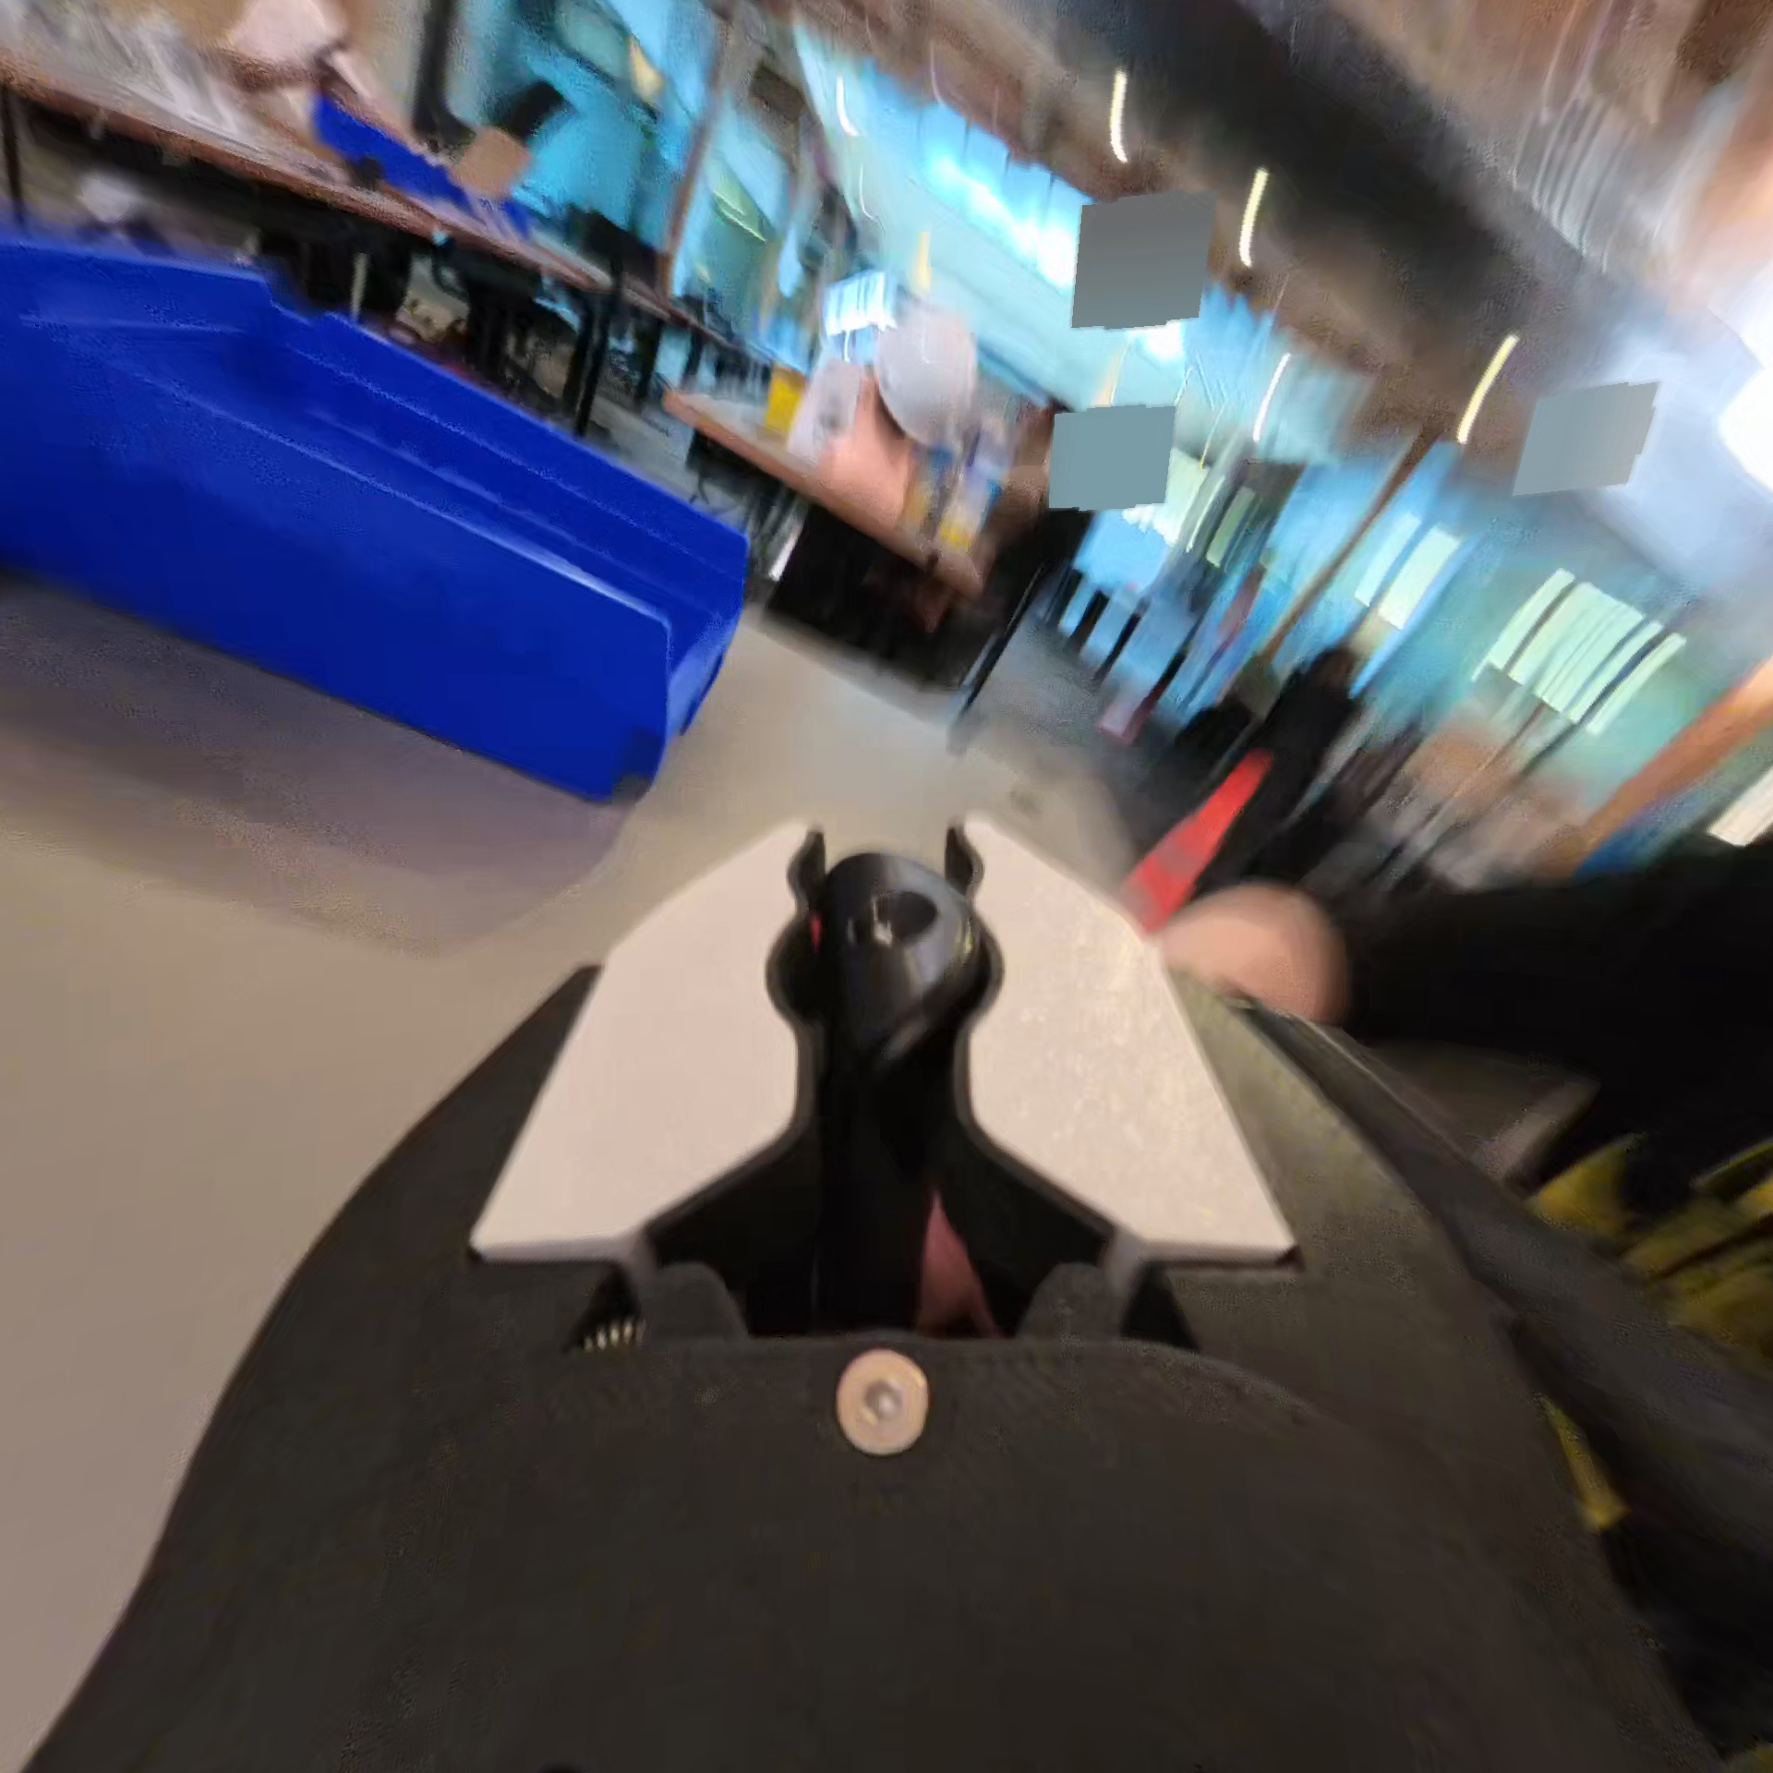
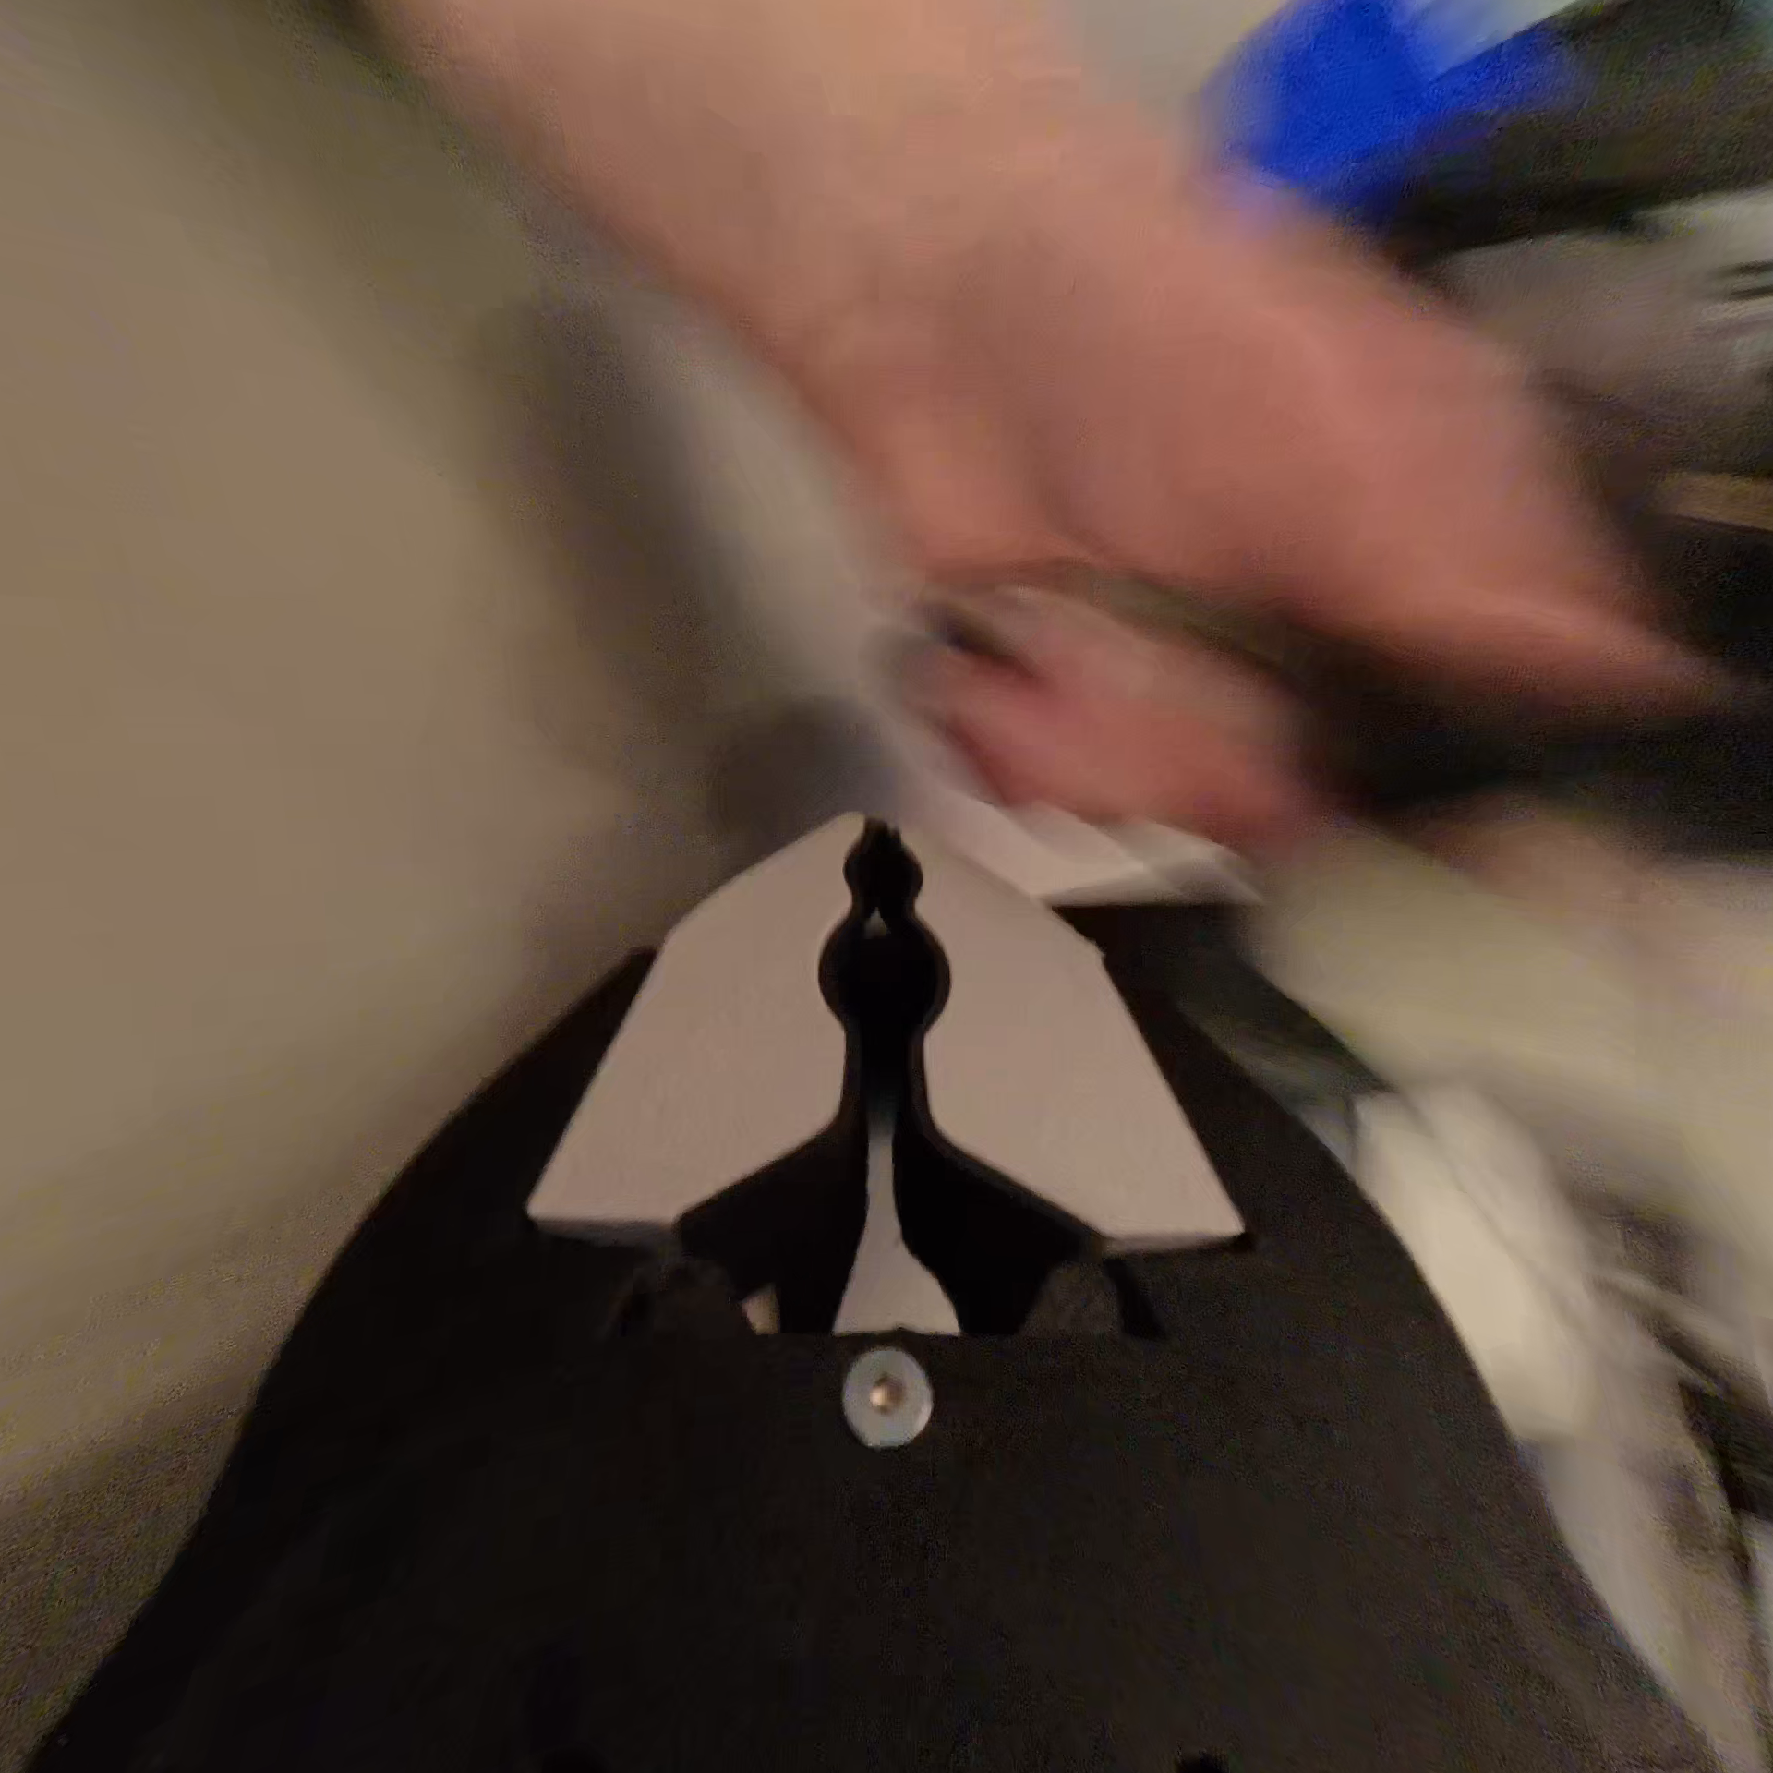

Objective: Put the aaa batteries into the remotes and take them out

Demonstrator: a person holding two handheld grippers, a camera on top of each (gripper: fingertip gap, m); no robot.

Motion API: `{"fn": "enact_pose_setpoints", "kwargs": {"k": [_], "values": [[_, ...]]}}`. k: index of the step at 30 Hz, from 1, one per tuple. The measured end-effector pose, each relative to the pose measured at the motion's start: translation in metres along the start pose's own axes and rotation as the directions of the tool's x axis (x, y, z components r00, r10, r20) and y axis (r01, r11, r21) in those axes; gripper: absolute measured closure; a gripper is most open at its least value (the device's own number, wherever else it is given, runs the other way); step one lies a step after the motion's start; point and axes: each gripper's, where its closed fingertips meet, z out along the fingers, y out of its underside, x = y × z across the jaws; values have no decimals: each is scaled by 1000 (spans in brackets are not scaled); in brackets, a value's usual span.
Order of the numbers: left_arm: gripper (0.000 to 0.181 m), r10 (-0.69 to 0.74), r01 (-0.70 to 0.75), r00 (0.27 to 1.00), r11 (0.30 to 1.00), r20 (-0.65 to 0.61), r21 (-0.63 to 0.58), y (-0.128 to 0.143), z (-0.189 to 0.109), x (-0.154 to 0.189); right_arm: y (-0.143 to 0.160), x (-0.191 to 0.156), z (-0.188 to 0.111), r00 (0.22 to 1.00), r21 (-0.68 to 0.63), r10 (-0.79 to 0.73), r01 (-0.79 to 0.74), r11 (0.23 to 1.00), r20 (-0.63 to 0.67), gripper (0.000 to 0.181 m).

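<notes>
Left gripper (image 1: 885, 849): fingers drawn narrow around a black rounded object (image 1: 887, 945); it fills the gap between the white pads (image 1: 691, 1084). I take it for the end of a remote, though the shape alone does not settle that.
Remote: seated between the left fingers, its far end pointing toward 12 o'clock.
Batteries: cannot tell where they are; none can be made out in either view.
Right gripper (image 2: 878, 844): fingers pressed together at the tips, nothing visible between them.
Hand (image 2: 1103, 403): bare and heavily blurred, at 1 o'clock from the right gripper, close above the fingertips; whatever it touches is smeared beyond reading.
Bin (image 1: 365, 518): blue, on the grey table (image 1: 192, 959), at 10 o'clock from the left gripper and apart from it.
Sleeve (image 1: 1535, 959): dark, at 3 o'clock in the left wrist view, with a blurred hand beside it.
Background: workshop benches and windows, motion-blurred.
</notes>
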Motion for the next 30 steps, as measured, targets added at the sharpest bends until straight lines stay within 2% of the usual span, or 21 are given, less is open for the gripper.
{"fn": "enact_pose_setpoints", "kwargs": {"k": [1,2,3,4,6,8,10,12,13,15,17,18,19,21,23,26,30], "values": [[157,184,-175,978,980,95,-96,2,9,8,-12,-21,22,996,-10,-92,92,996,-2,181],[157,134,-128,984,990,115,-55,-2,8,9,-18,-23,22,992,-34,-126,126,991,8,181],[157,65,-61,985,998,157,-31,-1,-1,-8,-14,-10,14,1000,-61,-9,10,998,10,181],[157,2,2,985,1000,173,-19,1,-14,-24,-8,-2,3,997,-18,77,-77,997,0,181],[157,-34,31,980,999,196,16,-6,-39,-41,8,-14,-2,997,-47,83,-82,996,10,181],[157,-22,23,977,1000,212,0,-5,-41,-43,7,-14,-8,990,-3,142,-142,990,23,181],[157,-39,40,979,999,200,2,-4,-41,-44,0,7,-22,973,94,226,-222,971,-43,181],[157,-66,60,982,997,175,42,-8,-46,-44,9,32,-30,930,164,355,-337,927,-94,181],[157,-63,54,984,997,167,55,-10,-47,-43,15,44,-35,902,201,416,-389,899,-117,156],[157,-70,60,992,994,101,96,-16,-47,-33,24,62,-44,837,268,527,-479,836,-146,138],[157,-81,74,996,986,37,150,-23,-46,-24,29,65,-37,783,285,618,-576,766,-76,109],[157,-71,69,997,984,3,166,-25,-44,-18,26,63,-33,757,302,654,-620,724,-12,101],[157,-63,67,998,982,-27,175,-26,-42,-12,21,59,-29,737,311,673,-655,689,61,101],[157,-66,82,994,979,-88,186,-26,-36,-1,13,48,-19,730,297,663,-679,672,169,111],[157,-51,68,993,985,-111,156,-20,-30,5,8,37,-16,739,275,628,-674,686,244,144],[153,-9,31,986,991,-164,129,-20,-31,17,0,30,-27,648,284,631,-758,587,426,155],[129,119,-112,983,992,-142,59,-15,-40,22,-8,15,-52,553,275,512,-809,520,658,156]]}}
